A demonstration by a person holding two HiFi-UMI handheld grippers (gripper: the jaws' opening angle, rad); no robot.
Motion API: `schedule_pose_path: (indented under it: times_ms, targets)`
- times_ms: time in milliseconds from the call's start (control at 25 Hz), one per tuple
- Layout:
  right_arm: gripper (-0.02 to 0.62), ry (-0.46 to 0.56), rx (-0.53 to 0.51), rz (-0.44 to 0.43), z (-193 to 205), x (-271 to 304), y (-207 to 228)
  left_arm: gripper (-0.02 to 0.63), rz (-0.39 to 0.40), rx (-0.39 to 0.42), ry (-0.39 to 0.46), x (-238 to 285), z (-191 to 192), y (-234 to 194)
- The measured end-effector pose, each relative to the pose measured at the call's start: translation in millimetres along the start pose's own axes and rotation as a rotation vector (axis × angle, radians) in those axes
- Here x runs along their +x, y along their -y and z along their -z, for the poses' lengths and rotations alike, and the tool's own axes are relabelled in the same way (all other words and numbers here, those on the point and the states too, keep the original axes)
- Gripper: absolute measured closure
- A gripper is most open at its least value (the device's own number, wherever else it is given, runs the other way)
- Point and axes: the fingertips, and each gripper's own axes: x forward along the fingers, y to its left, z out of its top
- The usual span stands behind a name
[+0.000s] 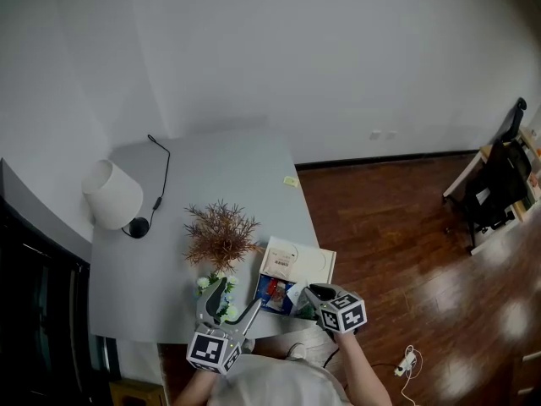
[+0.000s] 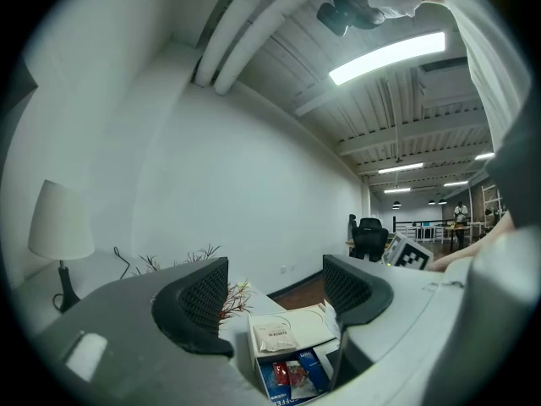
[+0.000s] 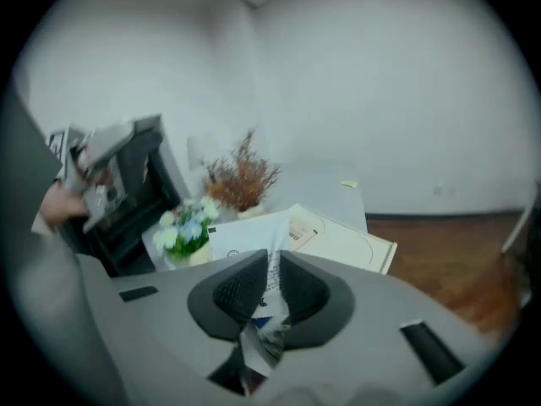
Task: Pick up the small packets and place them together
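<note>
Small packet (image 3: 270, 288), the first of the set, is secured. The right gripper (image 1: 313, 293) has its jaws pressed together on it, pinching the white sachet so that it stands on edge between the pads. One end pokes out ahead and the other trails back toward the camera. It is off the desk (image 1: 169, 252), carried over the near right corner.

Status of the remaining items:
- A second packet (image 2: 275, 338) lies flat on the white lid (image 1: 308, 260), untouched.
- On the near side of the lid, the blue box (image 2: 292, 381) holds further sachets, one of them red. I cannot count how many.
- I can identify no common pile yet.

I therefore judge the task to be at an early-to-middle stage: one item in transit, at least one to fetch, and a drop point to be chosen. The lid, where the second packet rests, looks the likeliest place.

Pose:
- My right gripper slants downward, aimed across the lid toward the dried plant (image 3: 243, 176). My forearm runs back to the lower edge of the head view.
- The left gripper (image 2: 275, 282) is held level at the near desk edge, jaws spread wide with nothing between them. The lid and box are ahead of it and lower. I judge it idle and available for the second packet.
</note>
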Motion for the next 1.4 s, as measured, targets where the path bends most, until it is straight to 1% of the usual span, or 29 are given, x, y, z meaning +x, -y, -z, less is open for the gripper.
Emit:
schedule_pose_path:
  times_ms: [40, 80, 200, 280, 400, 480, 600, 680, 720, 840, 920, 960, 1000, 1040, 1120, 1240, 1320, 1400]
  targets:
    - [0.546, 0.036, 0.09, 0.012, -7, 4, 11, 0.265, 0.002, -0.001, -0.001, 0, 0, 1]
    - [0.546, 0.058, 0.143, 0.041, -12, 9, 23, 0.265, 0.003, -0.002, -0.001, 0, 1, 2]
    - [0.546, 0.068, 0.235, 0.152, -15, 25, 59, 0.265, 0.004, -0.003, 0.0, -1, 0, 2]
    - [0.545, 0.06, 0.338, 0.2, -10, 34, 77, 0.265, 0.001, -0.001, -0.001, -2, 0, 2]
    - [0.545, 0.064, 0.524, 0.262, 3, 39, 101, 0.265, -0.008, -0.002, -0.002, -4, 0, 0]
    - [0.545, 0.066, 0.631, 0.3, 13, 40, 113, 0.265, -0.015, -0.003, -0.003, -6, -1, -3]
    - [0.545, 0.06, 0.749, 0.354, 28, 41, 125, 0.265, -0.024, -0.005, -0.005, -8, 1, -7]
    - [0.543, 0.065, 0.799, 0.371, 33, 41, 129, 0.265, -0.026, -0.007, -0.005, -8, 1, -7]
    - [0.513, 0.061, 0.81, 0.372, 35, 42, 130, 0.265, -0.025, -0.008, -0.004, -8, 1, -7]
    - [0.5, 0.014, 0.795, 0.369, 38, 44, 128, 0.265, -0.016, -0.001, -0.005, -6, -1, -6]
    - [0.499, 0.04, 0.756, 0.371, 30, 40, 126, 0.265, -0.012, 0.001, -0.006, -5, -1, -5]
    - [0.461, 0.071, 0.726, 0.368, 23, 37, 124, 0.265, -0.011, 0.0, -0.006, -5, -1, -4]
    - [0.406, 0.106, 0.69, 0.363, 15, 33, 122, 0.265, -0.01, -0.001, -0.005, -4, -1, -4]
    - [0.394, 0.148, 0.649, 0.357, 5, 27, 119, 0.265, -0.009, -0.003, -0.004, -3, -1, -4]
    - [0.393, 0.255, 0.534, 0.356, -19, 9, 112, 0.265, -0.005, -0.004, -0.002, -2, -1, -3]
    - [0.393, 0.446, 0.287, 0.357, -65, -36, 89, 0.265, 0.009, 0.006, 0.004, 2, -4, -1]
    - [0.393, 0.549, 0.129, 0.364, -90, -70, 68, 0.265, 0.02, 0.012, 0.008, 4, -6, 1]
    - [0.393, 0.63, 0.032, 0.36, -106, -100, 47, 0.265, 0.031, 0.017, 0.01, 6, -6, 3]
